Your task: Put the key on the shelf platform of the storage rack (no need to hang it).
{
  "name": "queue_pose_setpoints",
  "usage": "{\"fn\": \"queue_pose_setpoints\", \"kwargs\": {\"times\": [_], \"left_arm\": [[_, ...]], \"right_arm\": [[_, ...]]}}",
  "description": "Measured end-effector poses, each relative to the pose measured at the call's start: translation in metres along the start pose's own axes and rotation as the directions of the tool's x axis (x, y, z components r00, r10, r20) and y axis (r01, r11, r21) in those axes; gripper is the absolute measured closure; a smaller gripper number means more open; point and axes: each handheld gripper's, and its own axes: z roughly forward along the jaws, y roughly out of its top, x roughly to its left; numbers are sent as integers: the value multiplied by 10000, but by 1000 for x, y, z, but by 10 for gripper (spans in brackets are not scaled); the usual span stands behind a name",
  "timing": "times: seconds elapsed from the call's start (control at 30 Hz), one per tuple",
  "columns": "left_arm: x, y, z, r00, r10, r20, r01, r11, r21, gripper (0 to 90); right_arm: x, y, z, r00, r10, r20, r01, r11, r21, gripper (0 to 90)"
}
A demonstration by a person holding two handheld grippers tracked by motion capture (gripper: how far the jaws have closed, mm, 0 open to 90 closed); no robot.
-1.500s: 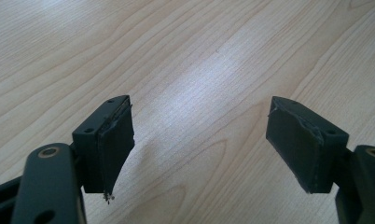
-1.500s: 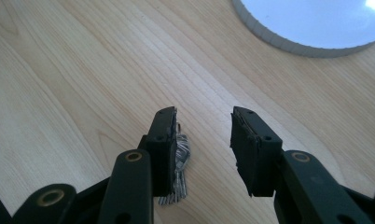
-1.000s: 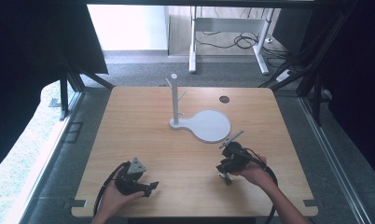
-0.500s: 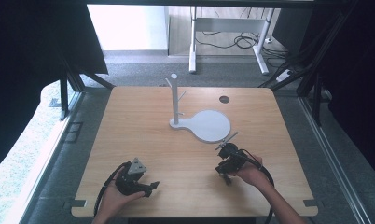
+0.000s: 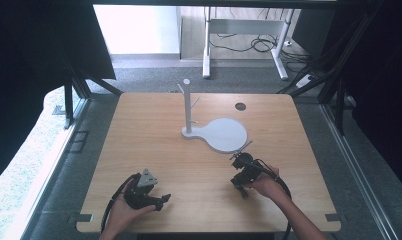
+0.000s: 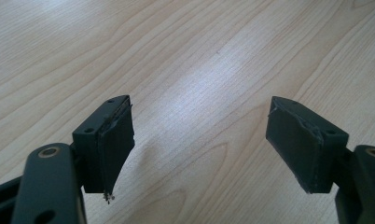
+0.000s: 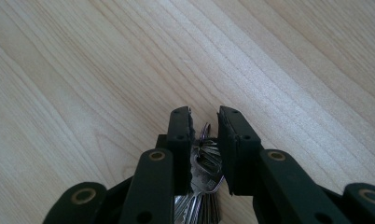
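The right gripper has its jaws nearly together on a bunch of keys, which sits low in the centre of the right gripper view, wedged between the two black pads with the ring and a couple of blades poking up toward the jaw tips and the rest hanging down toward the bottom edge. A bunch like this is likely light but awkward: hard, smooth metal, loose on its ring, so the blades would swing and fan out and a pinch on one flat blade could slip; the ring or the stacked heads of the keys look like the surer place to hold, and that seems to be about where the pads sit now. In the high view the right gripper is right of centre in the lower half of the frame, just below the round base of the white stand, whose post with pegs rises at upper centre. The left gripper is spread wide with nothing between its jaws, resting low at lower left over the wooden table
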Motion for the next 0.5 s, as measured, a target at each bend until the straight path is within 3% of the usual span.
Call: {"fn": "queue_pose_setpoints", "kwargs": {"times": [0.5], "left_arm": [[1,-1,2,10000,-18,20,18,10000,61,236]], "right_arm": [[2,2,5,10000,-72,67,70,9992,383,816]]}}
